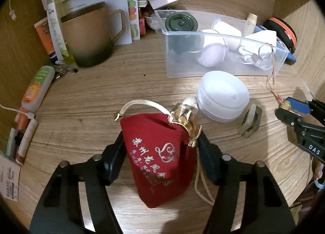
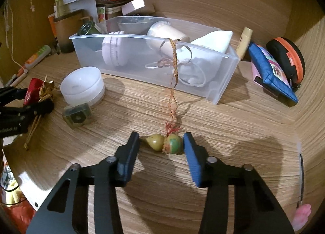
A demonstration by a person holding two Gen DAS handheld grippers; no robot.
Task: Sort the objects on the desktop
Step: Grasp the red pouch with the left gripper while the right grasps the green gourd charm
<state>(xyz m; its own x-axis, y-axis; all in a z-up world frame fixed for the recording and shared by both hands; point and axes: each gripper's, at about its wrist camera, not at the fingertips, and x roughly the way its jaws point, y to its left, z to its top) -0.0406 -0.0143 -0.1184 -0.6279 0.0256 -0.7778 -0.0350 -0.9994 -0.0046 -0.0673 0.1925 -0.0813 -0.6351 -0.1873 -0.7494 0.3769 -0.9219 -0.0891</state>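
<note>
A red drawstring pouch [image 1: 160, 158] with gold trim lies between the fingers of my left gripper [image 1: 160, 142], whose jaws stand beside it on both sides, apparently closed on it. It also shows in the right wrist view [image 2: 33, 89]. My right gripper [image 2: 161, 144] is open around a small gourd charm [image 2: 164, 143] on the desk; its braided orange cord [image 2: 173, 83] runs up over the rim of a clear plastic bin [image 2: 223, 83]. The bin [image 1: 176, 67] holds a pink round case, a cup, white cloth and a dark lid.
A white round jar [image 1: 223, 97] and a small green square box [image 1: 249, 122] stand in front of the bin. A brown mug [image 1: 89, 38], tubes and papers crowd the back left. A blue pouch [image 2: 270, 71] and orange-rimmed black case [image 2: 288, 59] lie right.
</note>
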